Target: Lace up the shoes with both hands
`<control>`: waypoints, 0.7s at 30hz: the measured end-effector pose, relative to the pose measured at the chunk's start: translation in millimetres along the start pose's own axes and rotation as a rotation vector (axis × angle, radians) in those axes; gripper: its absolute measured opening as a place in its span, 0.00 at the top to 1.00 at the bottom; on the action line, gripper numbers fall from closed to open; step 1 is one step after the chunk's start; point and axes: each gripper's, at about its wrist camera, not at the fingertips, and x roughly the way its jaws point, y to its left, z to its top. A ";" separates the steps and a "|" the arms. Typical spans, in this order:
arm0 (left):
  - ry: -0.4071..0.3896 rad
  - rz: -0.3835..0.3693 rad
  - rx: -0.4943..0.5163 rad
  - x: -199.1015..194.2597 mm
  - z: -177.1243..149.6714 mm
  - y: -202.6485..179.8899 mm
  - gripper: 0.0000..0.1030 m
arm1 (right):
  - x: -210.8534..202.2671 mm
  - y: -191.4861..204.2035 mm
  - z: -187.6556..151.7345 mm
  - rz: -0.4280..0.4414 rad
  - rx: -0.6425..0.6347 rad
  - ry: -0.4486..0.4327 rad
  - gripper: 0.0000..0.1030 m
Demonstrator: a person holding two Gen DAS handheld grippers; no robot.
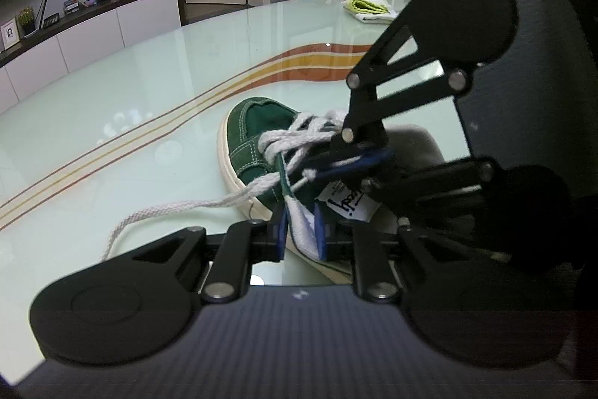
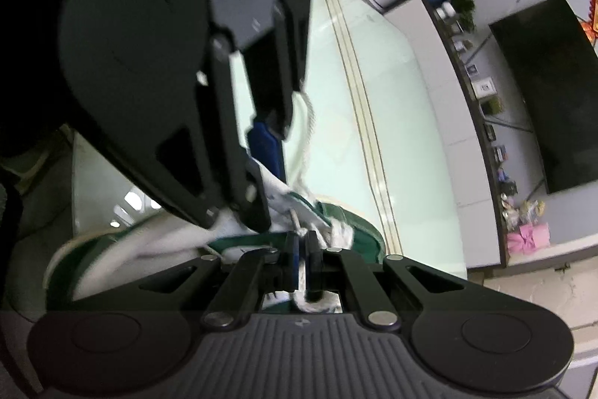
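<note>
Left tool (image 1: 301, 236) clenched on the shoe's tongue (image 1: 299, 219); right tool (image 2: 302, 262) pinching the lace (image 2: 312, 303); green shoe (image 1: 258, 133) lies on the surface (image 1: 149, 92); lace looks soft and limp, best gripped near its stiff tip.

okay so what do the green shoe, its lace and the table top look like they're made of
Shoe: looks like green suede, matte and napped, with pale stitching and a cream, rubber-like sole. Lace: flat woven white cord, probably cotton, with a visible braid. Table: likely glass or lacquer, glossy pale green, mirroring the room's lights.
</note>
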 end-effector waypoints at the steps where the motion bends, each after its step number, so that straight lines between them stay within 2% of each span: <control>1: 0.000 0.000 0.000 0.1 -0.1 -0.1 0.84 | -0.1 1.1 0.7 0.000 0.000 0.003 0.97; 12: 0.006 -0.005 0.011 0.0 -0.5 -1.0 0.80 | 9.0 0.3 1.2 0.004 0.050 0.005 0.96; 14: 0.002 -0.007 0.011 -0.6 0.2 -1.6 0.79 | 4.7 -4.3 -1.7 0.006 0.088 -0.011 0.92; 16: -0.001 -0.008 0.010 -0.5 1.1 -2.0 0.78 | 0.2 -7.1 -4.7 0.008 0.120 -0.024 0.80; 19: 0.004 -0.006 0.006 0.5 1.7 -1.9 0.69 | -7.4 -13.5 -9.5 0.011 0.172 -0.048 0.73; 21: 0.008 -0.006 0.003 1.3 1.9 -1.4 0.69 | -13.1 -21.6 -16.7 0.036 0.249 -0.067 0.66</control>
